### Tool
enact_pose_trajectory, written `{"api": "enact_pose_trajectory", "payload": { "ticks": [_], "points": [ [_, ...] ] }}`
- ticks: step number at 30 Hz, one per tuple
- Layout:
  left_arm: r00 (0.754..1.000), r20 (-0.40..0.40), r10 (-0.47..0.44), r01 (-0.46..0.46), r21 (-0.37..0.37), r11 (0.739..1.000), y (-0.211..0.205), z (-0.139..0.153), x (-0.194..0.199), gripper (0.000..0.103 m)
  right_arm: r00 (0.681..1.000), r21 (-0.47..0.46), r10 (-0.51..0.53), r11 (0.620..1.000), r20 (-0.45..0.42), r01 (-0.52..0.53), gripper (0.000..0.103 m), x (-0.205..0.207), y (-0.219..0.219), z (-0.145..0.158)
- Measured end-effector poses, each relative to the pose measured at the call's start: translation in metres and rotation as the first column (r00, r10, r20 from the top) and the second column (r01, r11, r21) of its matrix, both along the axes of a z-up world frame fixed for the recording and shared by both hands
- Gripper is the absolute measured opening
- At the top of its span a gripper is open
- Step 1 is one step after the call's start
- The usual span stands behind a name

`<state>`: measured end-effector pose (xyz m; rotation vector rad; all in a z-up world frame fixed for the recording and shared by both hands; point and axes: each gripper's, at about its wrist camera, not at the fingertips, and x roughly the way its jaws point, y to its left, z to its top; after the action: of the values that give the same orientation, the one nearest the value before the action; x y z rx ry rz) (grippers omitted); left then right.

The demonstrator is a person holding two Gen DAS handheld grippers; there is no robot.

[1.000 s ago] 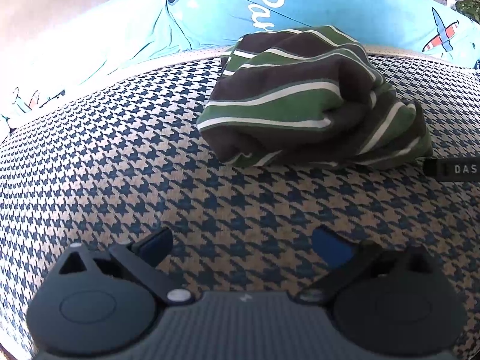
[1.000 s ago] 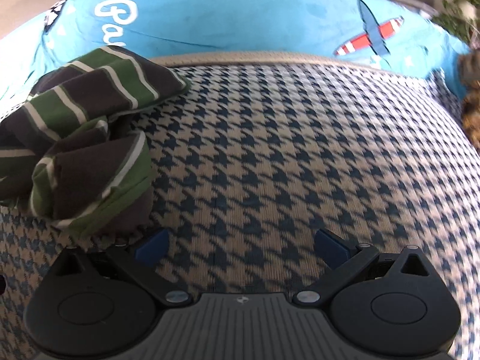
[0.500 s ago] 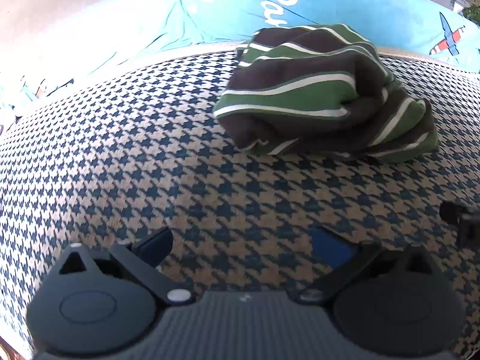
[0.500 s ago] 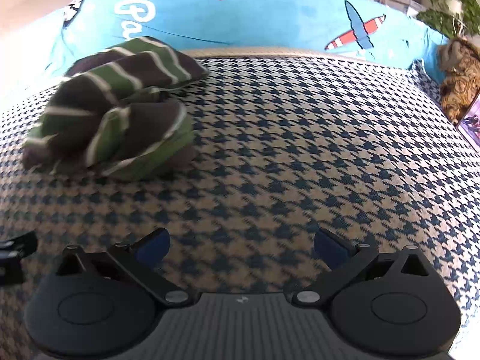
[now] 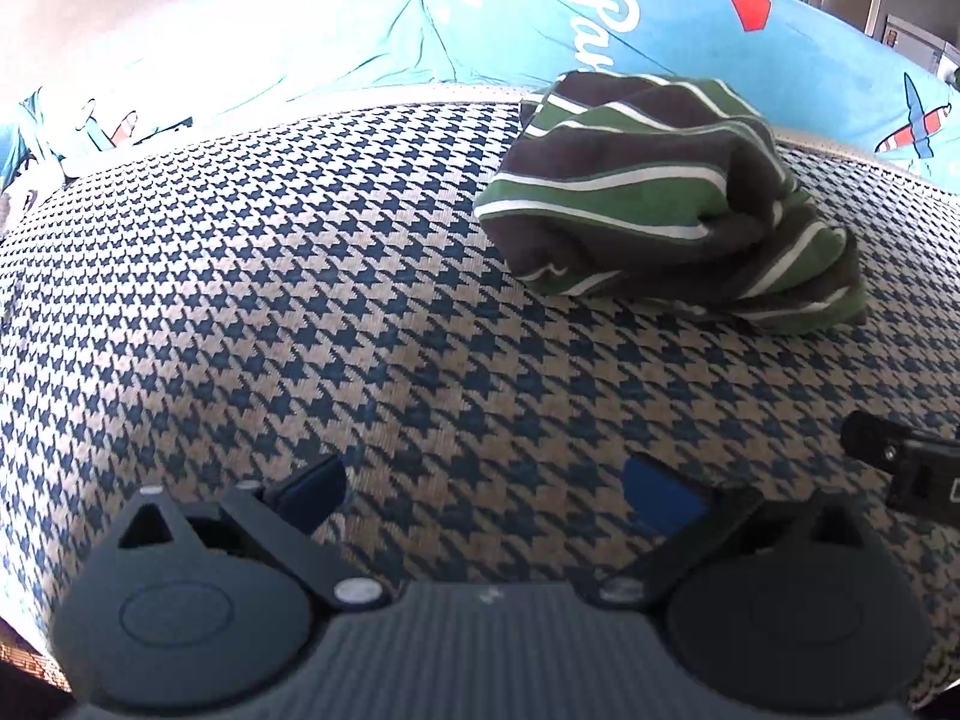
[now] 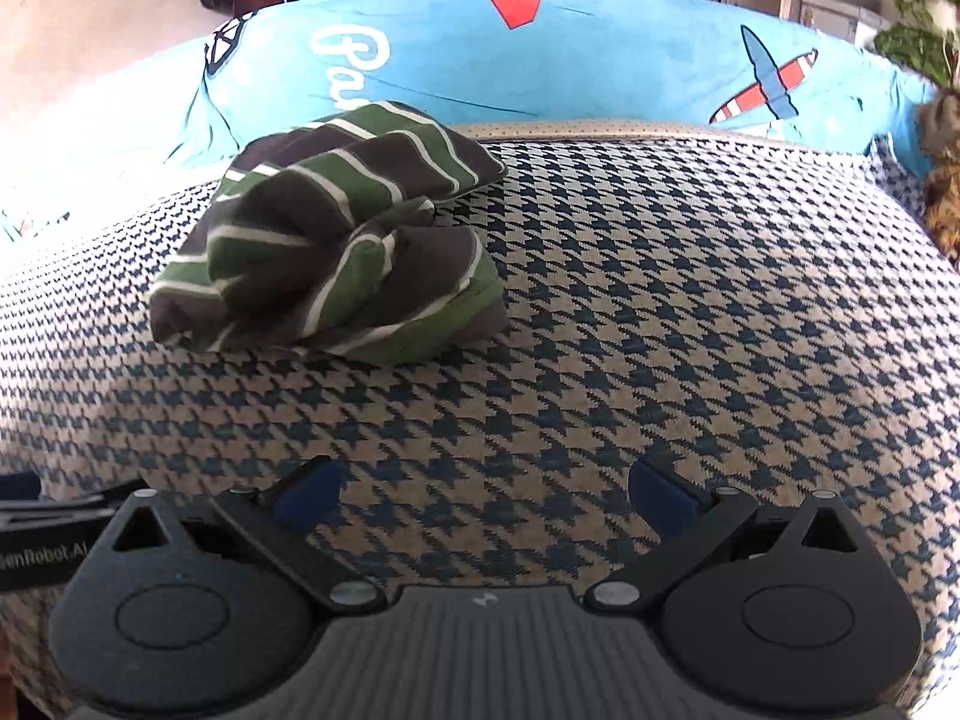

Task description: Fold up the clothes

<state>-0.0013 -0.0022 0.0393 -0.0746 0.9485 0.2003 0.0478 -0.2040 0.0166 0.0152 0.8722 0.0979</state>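
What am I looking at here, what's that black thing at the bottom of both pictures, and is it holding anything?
Each picture comes from a camera mounted on a hand-held gripper that a person carries, one per hand. The black shape at the bottom is the gripper itself: the left gripper in one view, the right gripper in the other. Both stand open and hold nothing. Ahead, on a checked cover, lies a crumpled green and brown striped garment, seen also from the right. Behind it is a blue cushion.

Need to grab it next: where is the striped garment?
The striped garment lies bunched on the houndstooth cushion, upper right in left view, upper left in right view, near the blue pillow.
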Motion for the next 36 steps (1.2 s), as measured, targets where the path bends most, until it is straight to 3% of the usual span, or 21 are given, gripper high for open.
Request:
{"api": "enact_pose_trajectory", "payload": {
  "ticks": [11, 36],
  "points": [
    [0.995, 0.001, 0.099, -0.099, 0.028, 0.995, -0.037, 0.018, -0.01, 0.103, 1.0, 0.032, -0.01, 0.999, 0.026, 0.009, 0.103, -0.008, -0.007, 0.009],
    [0.998, 0.02, 0.059, -0.06, 0.043, 0.997, -0.044, 0.044, -0.034, 0.103, 0.999, 0.053, 0.04, 0.998, -0.014, -0.039, 0.103, -0.02, -0.009, 0.009]
  ]
}}
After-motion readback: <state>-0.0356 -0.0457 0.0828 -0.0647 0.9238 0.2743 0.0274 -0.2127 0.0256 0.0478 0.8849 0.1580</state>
